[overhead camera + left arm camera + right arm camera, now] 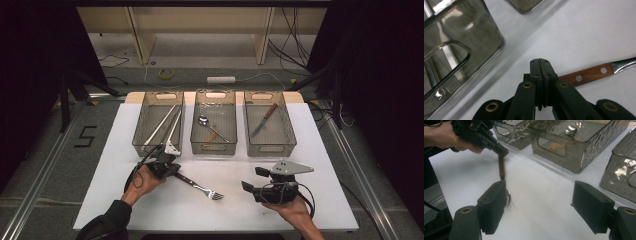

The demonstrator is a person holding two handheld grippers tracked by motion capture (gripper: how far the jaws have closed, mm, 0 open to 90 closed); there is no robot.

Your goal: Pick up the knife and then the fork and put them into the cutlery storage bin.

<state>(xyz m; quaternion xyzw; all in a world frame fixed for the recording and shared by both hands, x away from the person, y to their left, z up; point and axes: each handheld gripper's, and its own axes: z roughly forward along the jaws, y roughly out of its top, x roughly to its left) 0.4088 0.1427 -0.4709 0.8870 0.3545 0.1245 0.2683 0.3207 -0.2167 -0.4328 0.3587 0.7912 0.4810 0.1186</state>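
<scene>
Left gripper (173,171) sat just in front of the left bin (141,136), jaws pressed flat together with no gap in the left gripper view (540,62). Fork (200,186) lay flat on the white table (320,150), in the open strip between the bins and the person. Its long axis ran diagonally: wooden handle up-left at the left gripper, tines down-right, pointing toward the near edge and the right hand's side.

In the left gripper view the riveted handle (589,74) came out from under the right side of the closed jaws and ran off to the right. The handle's butt end was hidden beneath them. Could not tell whether the tips pinched that end or just rested on it.

Left hand was clearly the nearer one, right at the handle.

Right gripper (253,179) was held well to the right of the tines, apart from the fork, jaws wide open and empty. Its view looked along the fork's length, tines (508,195) nearest and just beside one of its own jaws.

Judgement: the next move hinges on the handle end lying across the left jaws, not along them.
</scene>
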